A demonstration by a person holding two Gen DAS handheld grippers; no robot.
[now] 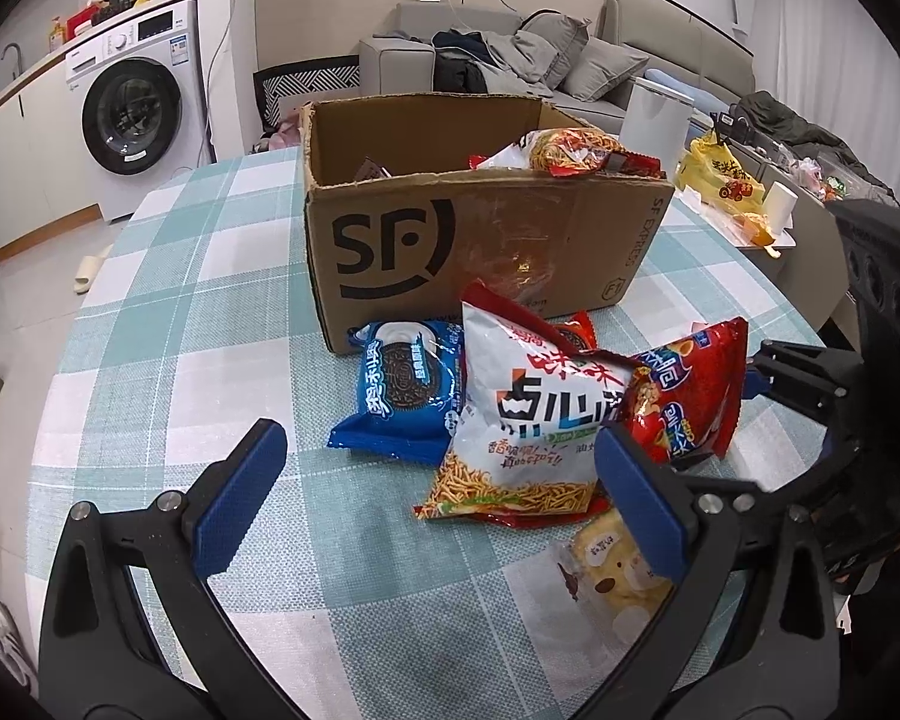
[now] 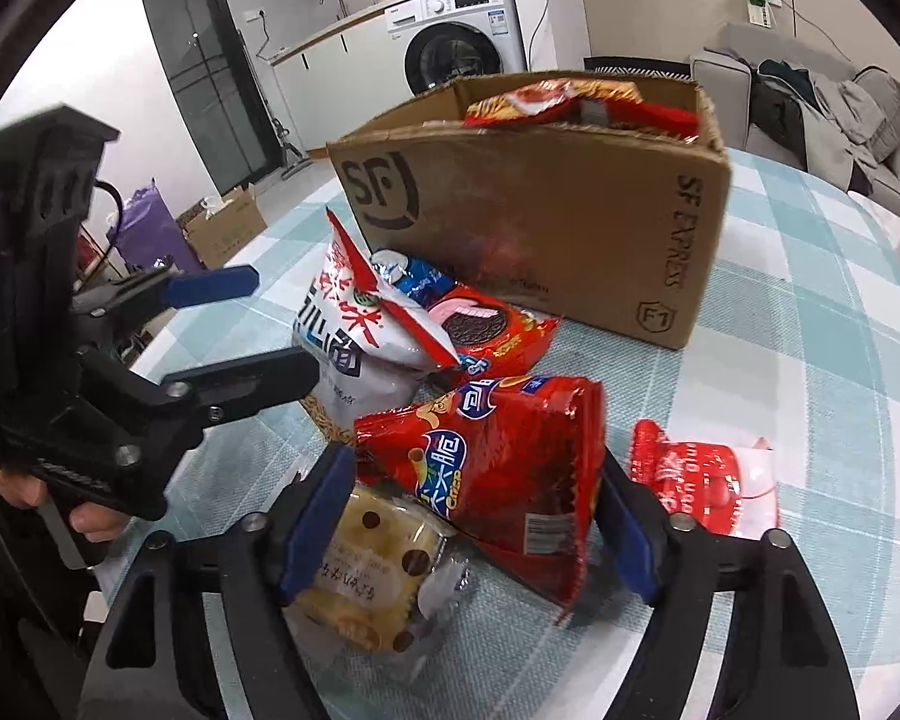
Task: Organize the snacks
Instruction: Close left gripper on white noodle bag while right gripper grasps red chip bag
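**Right gripper straddling red bag, box half filled**

Currently the right gripper (image 2: 477, 516) sits around the crinkly red foil snack bag (image 2: 498, 468), blue pads either side of it. Whether the pads actually press the foil cannot be told; the jaws stand fairly wide and the bag rests on the table. The left gripper (image 1: 438, 498) hangs spread and empty, near the white noodle-snack bag (image 1: 528, 420).

Step looks like picking the red bag for the brown cardboard SF box (image 1: 480, 234), which already holds some red packets. Next move probably needs a firmer squeeze, then a lift over the box's near wall.

Also loose on the table:
- blue Oreo pack (image 1: 402, 396), just in front of the box
- clear-wrapped yellow cookie pack (image 2: 366, 570), under the right gripper's left finger
- small red-and-white packet (image 2: 708, 480), off to the side

Surface is a teal-and-white checked tablecloth (image 1: 210, 312). Room behind has a white washing machine (image 1: 132, 108) and a grey sofa (image 1: 570, 54) with clothes on it.
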